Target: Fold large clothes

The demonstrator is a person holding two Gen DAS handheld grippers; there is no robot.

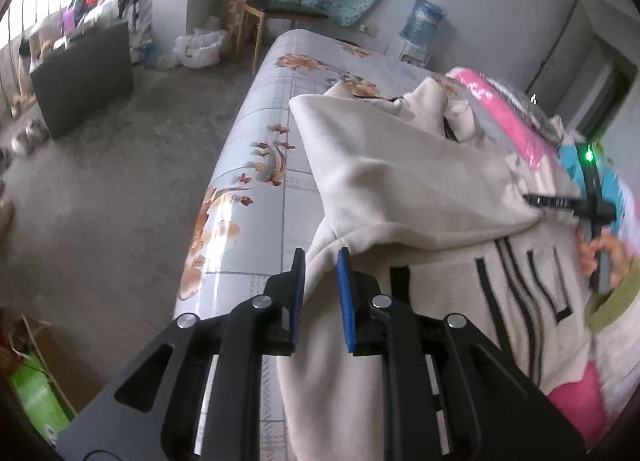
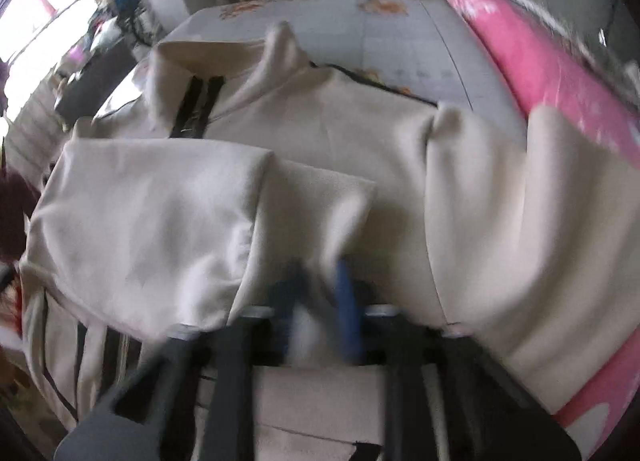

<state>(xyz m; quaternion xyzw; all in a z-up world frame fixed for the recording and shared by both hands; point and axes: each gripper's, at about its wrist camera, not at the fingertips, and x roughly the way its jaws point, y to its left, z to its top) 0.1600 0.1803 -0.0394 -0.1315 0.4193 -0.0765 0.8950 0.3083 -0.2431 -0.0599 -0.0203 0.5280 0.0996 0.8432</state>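
Note:
A large cream zip-up jacket (image 1: 400, 165) with black trim lies on a floral bed sheet (image 1: 256, 165). A sleeve or side is folded over its body. My left gripper (image 1: 320, 261) has its blue pads closed on a fold of the cream fabric at the jacket's near left edge. My right gripper (image 2: 320, 277), blurred by motion, pinches cream fabric of the same jacket (image 2: 360, 133) between its pads. The right gripper also shows in the left wrist view (image 1: 560, 203), at the jacket's far right side.
A pink blanket (image 2: 540, 61) lies along the bed's right side. The concrete floor (image 1: 120, 165) is to the left, with a dark box (image 1: 80, 77), a wooden chair (image 1: 276, 9) and a white bag (image 1: 200, 47). A water bottle (image 1: 422, 23) stands by the wall.

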